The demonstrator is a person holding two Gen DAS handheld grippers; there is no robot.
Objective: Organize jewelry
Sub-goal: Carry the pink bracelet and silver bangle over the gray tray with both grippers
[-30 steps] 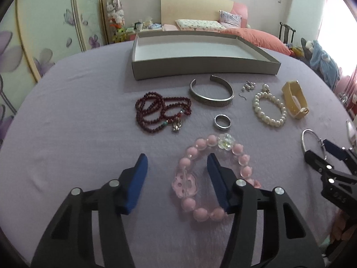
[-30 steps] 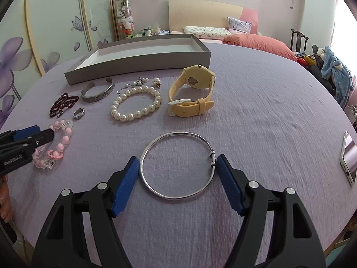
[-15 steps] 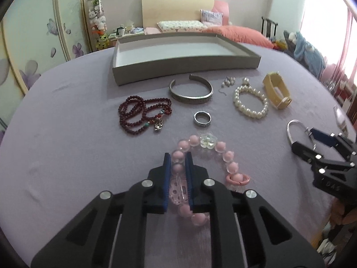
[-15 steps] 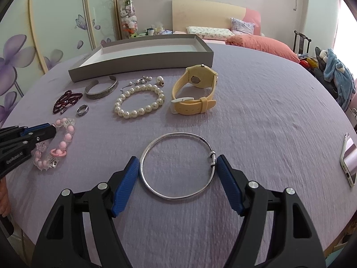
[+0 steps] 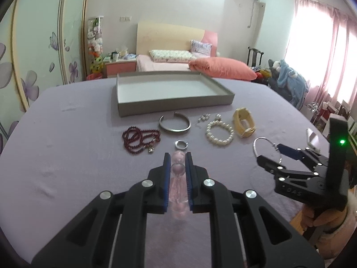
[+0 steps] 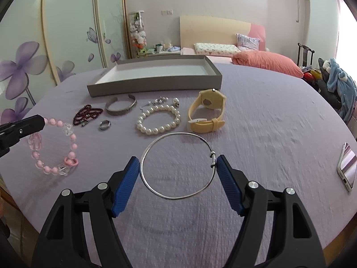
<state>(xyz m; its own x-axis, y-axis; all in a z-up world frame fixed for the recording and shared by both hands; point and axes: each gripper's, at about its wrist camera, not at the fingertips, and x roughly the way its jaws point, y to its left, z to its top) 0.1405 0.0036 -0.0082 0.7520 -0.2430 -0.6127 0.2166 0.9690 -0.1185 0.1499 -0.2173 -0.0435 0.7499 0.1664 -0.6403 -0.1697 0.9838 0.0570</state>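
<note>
My left gripper [image 5: 177, 159] is shut on the pink bead bracelet [image 5: 177, 179] and holds it up off the purple table; in the right wrist view the bracelet [image 6: 54, 149] hangs from the left fingertips [image 6: 33, 122]. My right gripper [image 6: 177, 167] is shut on the thin silver bangle [image 6: 178, 165], held by its two sides and lifted; it also shows in the left wrist view [image 5: 265, 147]. The grey open tray [image 5: 174, 106] stands at the back.
On the cloth lie a dark red bead string [image 5: 140, 140], a silver cuff [image 5: 175, 124], a small ring [image 5: 181, 144], earrings [image 5: 204, 118], a pearl bracelet [image 5: 219, 134] and a yellow watch [image 5: 244, 122]. A phone [image 6: 347, 167] lies at the right edge.
My left gripper closed on the pink bead bracelet and raised it off the table. My right gripper lifted the silver bangle a little.
</note>
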